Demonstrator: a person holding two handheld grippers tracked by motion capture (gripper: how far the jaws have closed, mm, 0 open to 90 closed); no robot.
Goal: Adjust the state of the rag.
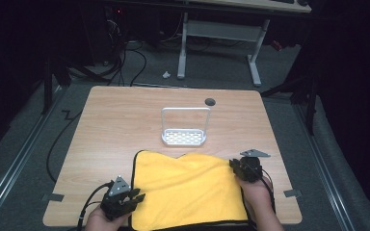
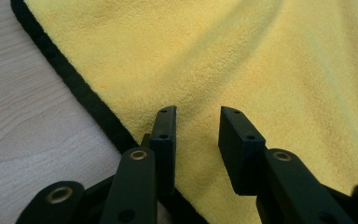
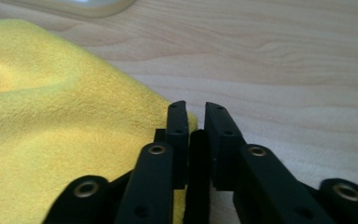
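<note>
Yellow cloth (image 1: 188,190) corner in right claw (image 3: 195,112).

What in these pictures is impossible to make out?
- Near edge of the yellow cloth: high view, cut off by the frame's bottom edge.
- Whether the right tongs pinch the cloth's corner: right gripper view, pads hide the contact.
- Small white scrap on the floor: high view, too small.
</note>
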